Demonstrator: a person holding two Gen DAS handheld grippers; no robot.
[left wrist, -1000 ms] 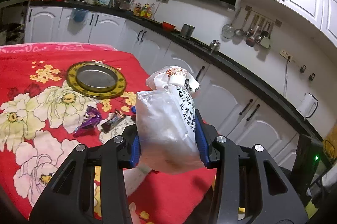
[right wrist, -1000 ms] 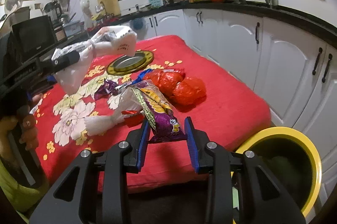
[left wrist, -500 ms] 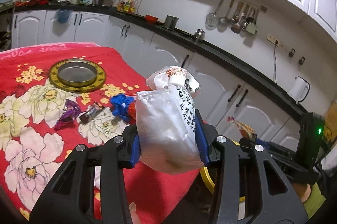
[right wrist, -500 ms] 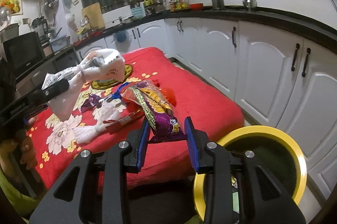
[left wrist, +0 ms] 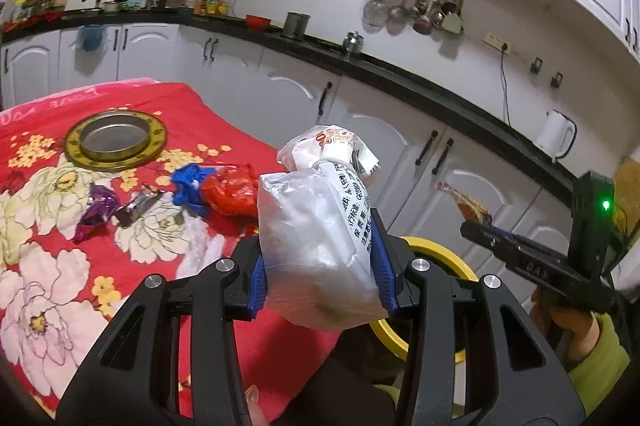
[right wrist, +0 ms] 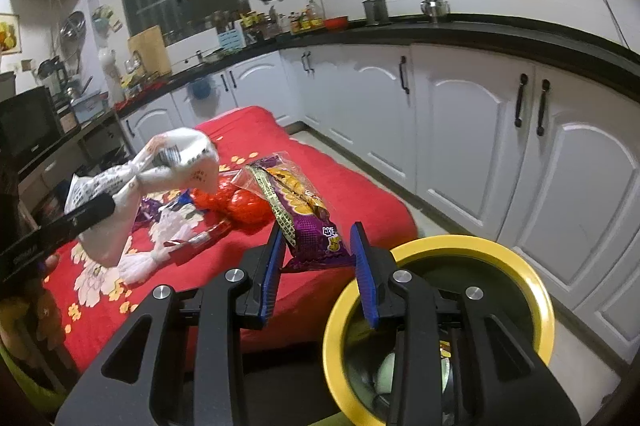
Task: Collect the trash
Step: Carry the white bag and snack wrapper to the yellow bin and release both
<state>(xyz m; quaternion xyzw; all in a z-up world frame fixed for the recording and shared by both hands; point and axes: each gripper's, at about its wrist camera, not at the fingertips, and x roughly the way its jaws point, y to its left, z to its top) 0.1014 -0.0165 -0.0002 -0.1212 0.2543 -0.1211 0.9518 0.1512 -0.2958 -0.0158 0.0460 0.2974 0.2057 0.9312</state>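
My left gripper (left wrist: 320,278) is shut on a white plastic bag (left wrist: 316,250), held in the air past the table's edge. The bag also shows in the right wrist view (right wrist: 160,181). My right gripper (right wrist: 318,274) is shut on a purple snack packet (right wrist: 308,222), held at the near rim of the yellow-rimmed bin (right wrist: 536,290) on the floor. The bin's rim shows behind the left fingers (left wrist: 440,258). Red plastic bag (left wrist: 232,193), blue wrapper (left wrist: 190,181) and purple wrappers (left wrist: 96,214) lie on the red flowered tablecloth (left wrist: 48,266).
A round metal lid with a gold rim (left wrist: 114,139) lies far on the table. White cabinets (right wrist: 460,129) under a black counter run along the right. A kettle (left wrist: 556,135) stands on the counter. The bin holds some trash (right wrist: 444,350).
Both grippers have moved right, off the table toward the bin. The bin now sits right under the right gripper. Both still hold their items.
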